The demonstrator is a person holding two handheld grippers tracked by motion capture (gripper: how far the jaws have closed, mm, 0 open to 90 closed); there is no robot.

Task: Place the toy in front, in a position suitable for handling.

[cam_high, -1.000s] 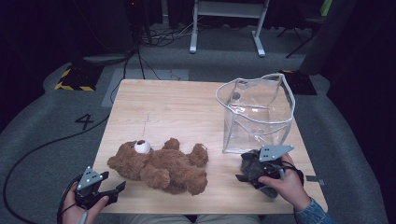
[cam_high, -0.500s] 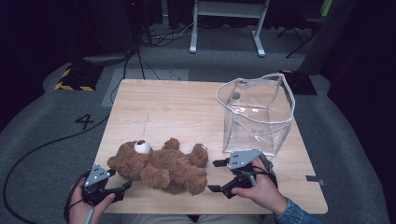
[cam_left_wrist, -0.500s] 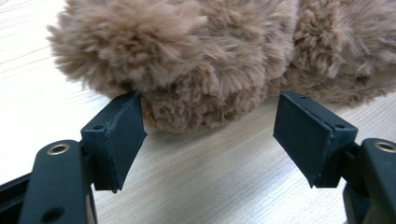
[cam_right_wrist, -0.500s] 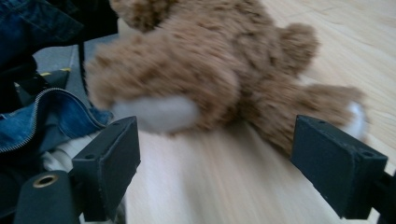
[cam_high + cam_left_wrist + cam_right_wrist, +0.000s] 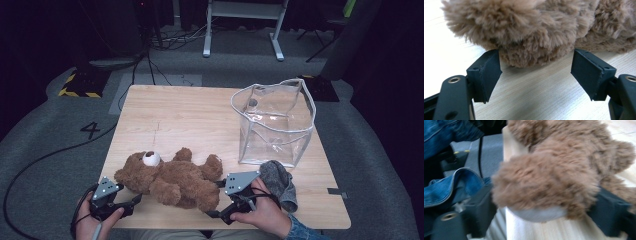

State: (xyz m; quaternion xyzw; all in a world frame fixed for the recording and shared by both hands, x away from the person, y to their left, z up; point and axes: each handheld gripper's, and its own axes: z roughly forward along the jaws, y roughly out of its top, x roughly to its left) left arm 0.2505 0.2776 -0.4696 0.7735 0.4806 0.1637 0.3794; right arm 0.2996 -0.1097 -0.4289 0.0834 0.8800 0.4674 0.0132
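Teddy bear between two sets of jaws

Teddy bear (image 5: pixel 170 177) lies on its back near the front edge of the table (image 5: pixel 200 115). The right gripper (image 5: pixel 220 200) has its jaws on either side of a furry foot (image 5: pixel 544 190); they have just been closing, and the fur looks touched but not yet firmly pressed. The left gripper (image 5: pixel 131 202) stands wide, the bear's head (image 5: pixel 524 32) just beyond its fingertips (image 5: pixel 487 72), nothing held.

The foot sits at the table's lip, so a shallow pinch on loose fur could slip and tip the bear off the edge. A lift by one foot alone would let the body swing. The grey cloth (image 5: pixel 277 182) just behind the right hand could snag.

Readable writing: a "4" on the floor (image 5: pixel 91 130); no brand or label on the clear bag (image 5: pixel 272 125).
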